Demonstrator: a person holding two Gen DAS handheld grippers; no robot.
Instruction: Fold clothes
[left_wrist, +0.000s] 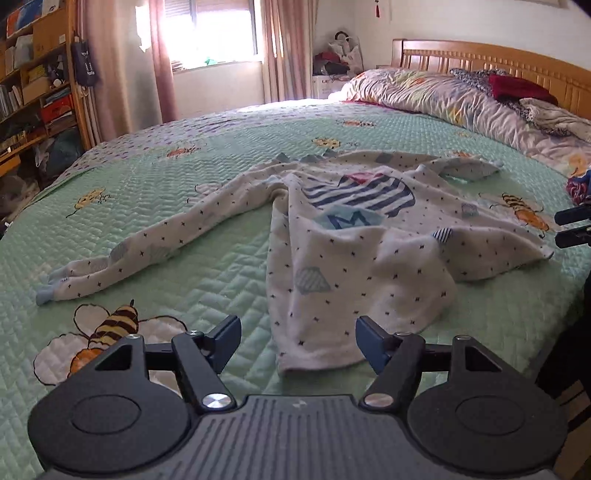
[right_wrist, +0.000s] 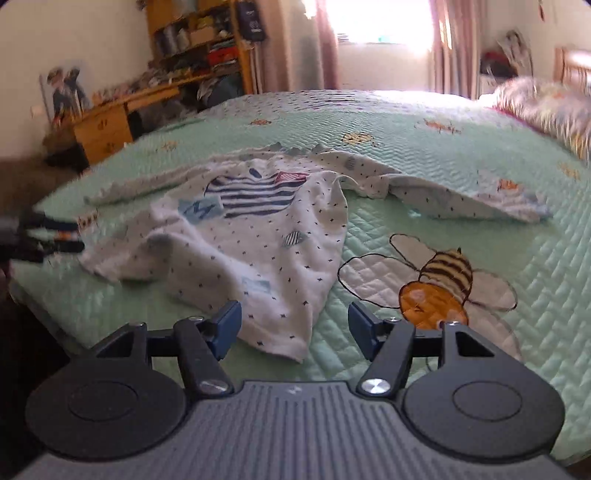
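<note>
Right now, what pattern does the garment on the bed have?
White garment with small dark stars and a navy-striped print; clearest in the left wrist view.

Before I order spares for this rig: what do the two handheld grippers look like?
Both match. The left gripper and right gripper each have a ribbed grey body, two round black discs, black linkage arms with silver screws, and blue pads on the jaws. No cables, sleeves or hands show.

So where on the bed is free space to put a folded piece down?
Free: green bedspread between the white shirt and the window-side edge, and around the big bee. Crowded: the headboard end, with the rolled duvet and loose clothes.
</note>
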